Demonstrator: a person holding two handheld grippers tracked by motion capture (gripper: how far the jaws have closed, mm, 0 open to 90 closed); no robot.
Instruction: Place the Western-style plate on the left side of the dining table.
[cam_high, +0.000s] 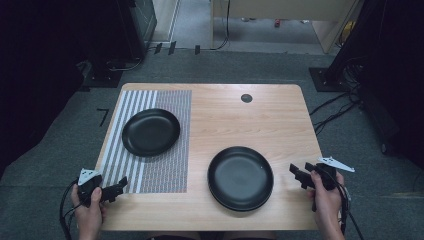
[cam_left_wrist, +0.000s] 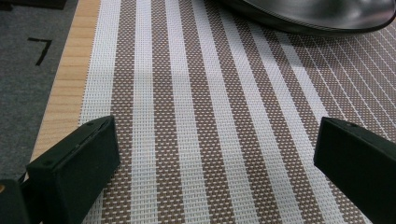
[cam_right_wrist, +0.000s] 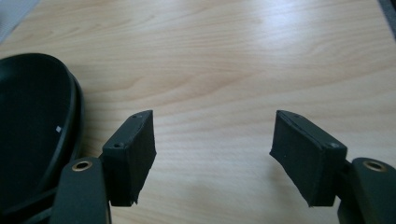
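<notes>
Right tool (cam_high: 298, 176) jaws apart, nothing between them, aimed at the stack of black plates (cam_high: 240, 177) just beside its tip, likely lining up on the rim. Left tool (cam_high: 116, 189) also apart, parked over the striped mat (cam_high: 165, 165), single plate (cam_high: 151, 132) ahead.

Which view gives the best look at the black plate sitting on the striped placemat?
The high view: the plate on the mat appears whole, round and empty, on the striped placemat. The left gripper view catches just its near rim at the top edge. The right gripper view shows another dark plate on bare wood.
</notes>
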